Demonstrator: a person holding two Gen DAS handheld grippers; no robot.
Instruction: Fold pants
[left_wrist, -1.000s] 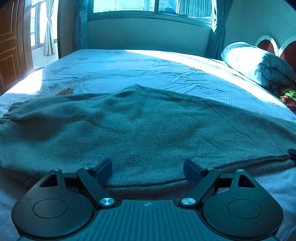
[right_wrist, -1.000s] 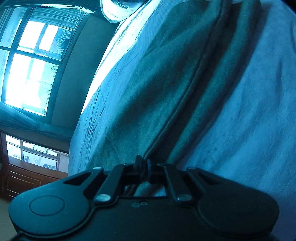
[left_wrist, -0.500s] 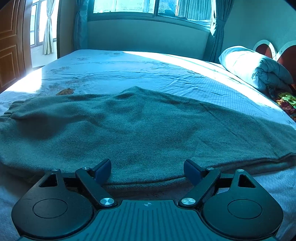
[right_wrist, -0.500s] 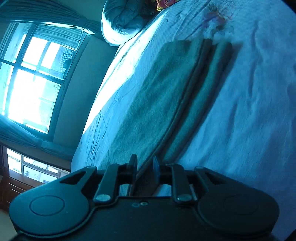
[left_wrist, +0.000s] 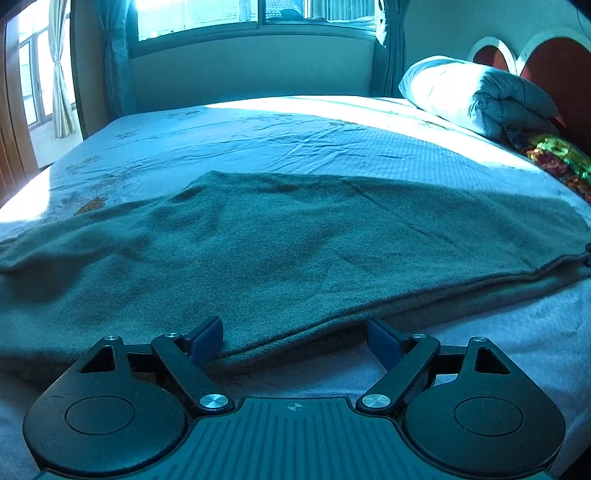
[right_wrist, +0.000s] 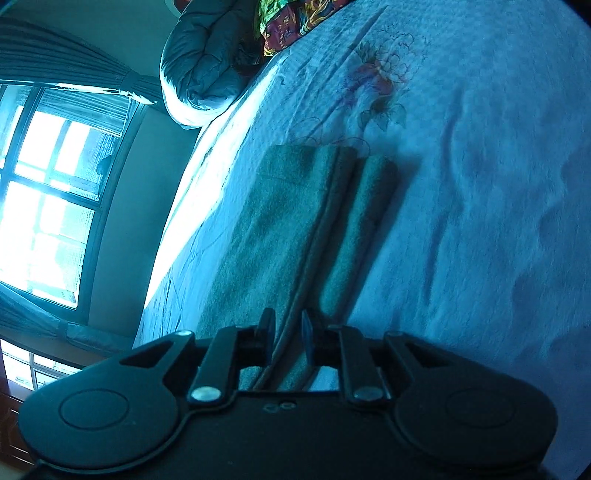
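Note:
Grey-green pants (left_wrist: 295, 251) lie flat across the bed (left_wrist: 258, 129), folded leg over leg. My left gripper (left_wrist: 295, 332) is open and low at their near edge; the edge runs between its blue pads, touching neither. In the right wrist view the pants (right_wrist: 280, 221) stretch away from me to their squared end, the long doubled edge running up the middle. My right gripper (right_wrist: 287, 325) sits on that edge with its jaws a narrow gap apart and closing. The cloth edge passes between them, and the pads do not visibly press on it.
A rolled quilt (left_wrist: 472, 96) and a bright patterned cloth (left_wrist: 554, 158) lie at the head of the bed, under the arched headboard (left_wrist: 554, 59). A window (left_wrist: 258, 11) spans the far wall. A wooden door (left_wrist: 11, 129) stands at the left. The flowered sheet (right_wrist: 480, 184) is bare beside the pants.
The right jaws, shut on the pants' edge a second ago, have parted slightly, and that gripper has drawn back along the leg. The left gripper has shifted right along the near edge.

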